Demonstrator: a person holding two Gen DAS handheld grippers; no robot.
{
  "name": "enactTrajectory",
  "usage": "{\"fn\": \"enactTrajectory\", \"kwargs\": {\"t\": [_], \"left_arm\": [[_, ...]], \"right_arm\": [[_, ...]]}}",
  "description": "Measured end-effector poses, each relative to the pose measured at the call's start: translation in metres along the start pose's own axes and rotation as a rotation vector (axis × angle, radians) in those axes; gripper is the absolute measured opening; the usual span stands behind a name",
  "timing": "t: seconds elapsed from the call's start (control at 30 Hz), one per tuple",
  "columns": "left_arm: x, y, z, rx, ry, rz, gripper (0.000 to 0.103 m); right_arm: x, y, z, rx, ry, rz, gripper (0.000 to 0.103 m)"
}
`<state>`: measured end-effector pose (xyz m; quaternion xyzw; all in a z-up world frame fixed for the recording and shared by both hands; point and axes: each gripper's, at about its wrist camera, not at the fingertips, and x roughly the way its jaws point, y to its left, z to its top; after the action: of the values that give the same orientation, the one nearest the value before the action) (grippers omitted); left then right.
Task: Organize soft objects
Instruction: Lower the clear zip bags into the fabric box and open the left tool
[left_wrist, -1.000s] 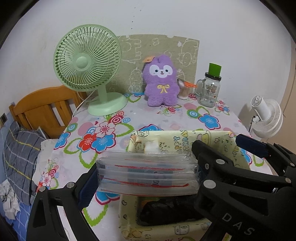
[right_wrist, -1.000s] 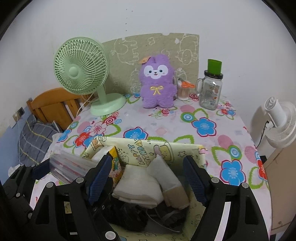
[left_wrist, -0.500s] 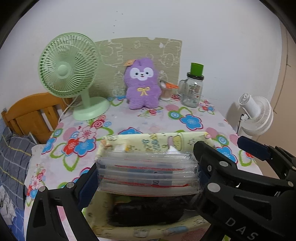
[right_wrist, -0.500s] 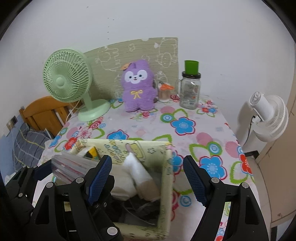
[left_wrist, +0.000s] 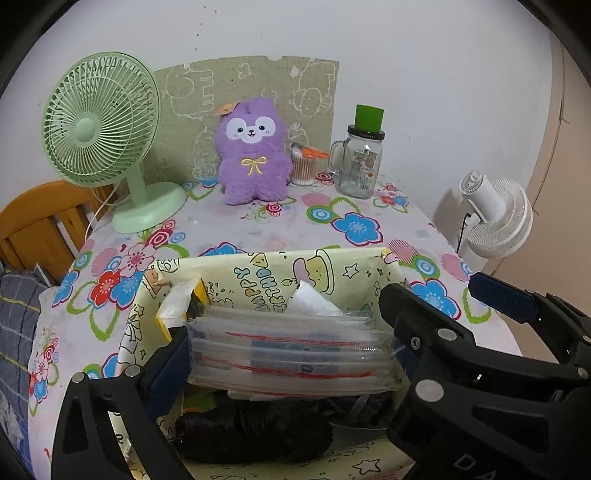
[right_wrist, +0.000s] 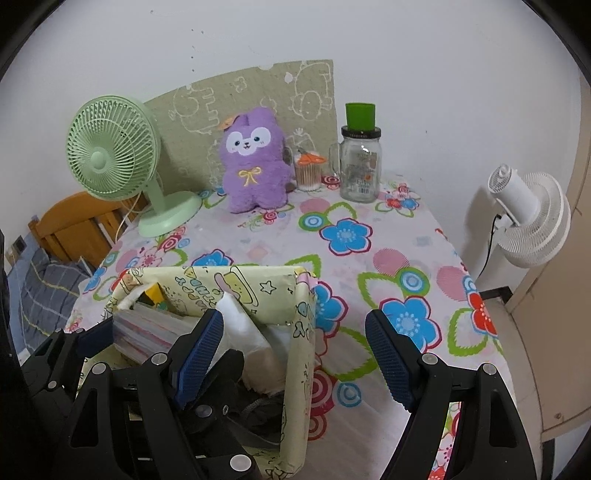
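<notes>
Left tool (left_wrist: 284, 354) clenched on the zip-bag stack (left_wrist: 291, 354) (light, slippery, floppy); grip mid-stack. Right tool (right_wrist: 295, 354) released, empty.

On the table (right_wrist: 424, 236), the plush (right_wrist: 255, 166) stands behind the box (right_wrist: 299, 332), a fan (right_wrist: 122, 162) to its left and a jar (right_wrist: 360, 166) to its right.

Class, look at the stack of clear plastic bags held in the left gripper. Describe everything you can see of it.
The stack of clear plastic bags is a flat bundle of thin, transparent zip-type pouches with red lines along their edges. It lies roughly level, clamped at both ends by the left gripper, just above the open yellow cartoon-print box. Below it sit dark fabric items; white wrapped pieces stand behind.
</notes>
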<state>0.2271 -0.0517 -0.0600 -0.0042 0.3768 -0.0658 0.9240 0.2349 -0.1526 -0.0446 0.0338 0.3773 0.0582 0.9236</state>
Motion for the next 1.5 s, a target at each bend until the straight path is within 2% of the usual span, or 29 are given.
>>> {"fn": "enactTrajectory", "kwargs": {"t": [0.33,0.57,0.73,0.87,0.97,1.37,1.5], "left_arm": [[0.0,0.001,-0.006,0.014,0.014,0.009,0.103],[-0.006,-0.003,-0.01,0.058,-0.005,-0.01,0.103],[-0.008,-0.001,-0.01,0.066,-0.02,0.016,0.102],[-0.01,0.002,-0.011,0.069,-0.025,-0.021,0.103],[-0.008,0.001,-0.012,0.075,-0.025,-0.018,0.103],[-0.006,-0.007,-0.013,0.181,-0.024,-0.038,0.103],[-0.007,-0.015,-0.014,0.237,-0.039,-0.039,0.103]], "right_arm": [[0.003,0.005,-0.005,-0.004,0.011,0.013,0.082],[0.005,0.014,-0.006,-0.066,0.041,0.084,0.082],[0.011,0.015,-0.004,-0.08,0.05,0.062,0.084],[0.017,0.01,-0.004,-0.067,0.066,0.06,0.084],[0.017,0.011,-0.004,-0.075,0.066,0.053,0.084],[0.015,0.016,0.002,-0.232,0.106,0.188,0.084],[0.025,0.017,0.004,-0.239,0.158,0.218,0.084]]}}
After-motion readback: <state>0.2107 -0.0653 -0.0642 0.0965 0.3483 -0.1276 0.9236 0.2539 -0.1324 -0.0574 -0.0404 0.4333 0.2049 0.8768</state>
